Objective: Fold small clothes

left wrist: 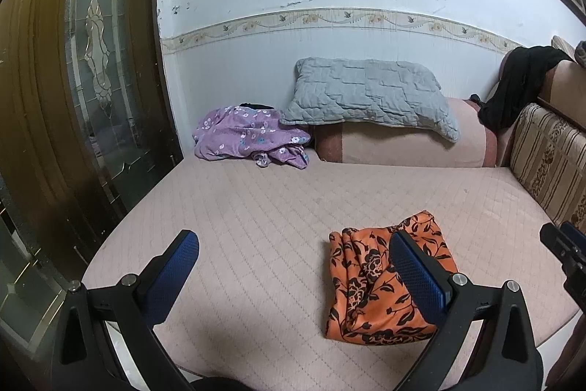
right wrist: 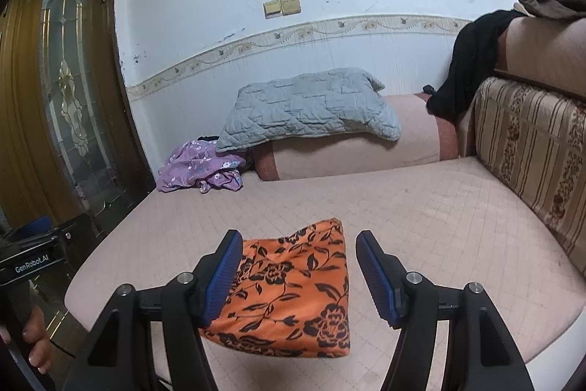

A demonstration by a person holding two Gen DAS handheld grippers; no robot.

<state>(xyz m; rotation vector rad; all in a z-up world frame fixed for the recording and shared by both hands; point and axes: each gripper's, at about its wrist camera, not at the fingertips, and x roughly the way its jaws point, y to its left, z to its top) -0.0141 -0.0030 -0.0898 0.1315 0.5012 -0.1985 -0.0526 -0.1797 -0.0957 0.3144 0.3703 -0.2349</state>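
From the left wrist view, the left gripper (left wrist: 293, 266) hovers over the pink quilted mattress (left wrist: 256, 207) with its blue-padded jaws spread wide and nothing between them. The folded orange cloth with a black flower print (left wrist: 370, 303) lies flat on the mattress near the front edge, partly behind the right-hand finger of this gripper; whether that finger touches it cannot be told. At the far end, a crumpled purple flowered garment (left wrist: 249, 141) sits beside a rolled pink blanket (left wrist: 403, 149), which carries a grey quilted pillow (left wrist: 370, 98). A black garment (left wrist: 512, 87) hangs over the striped brown sofa back (left wrist: 549, 167).

From the right wrist view, the right gripper (right wrist: 298, 272) hangs just above the same orange cloth (right wrist: 293, 299), jaws parted and gripping nothing; the cloth lies beneath and between them. The left gripper's black body (right wrist: 33, 259) shows at the left edge, with a hand (right wrist: 34, 336) below it. No container appears in either view.
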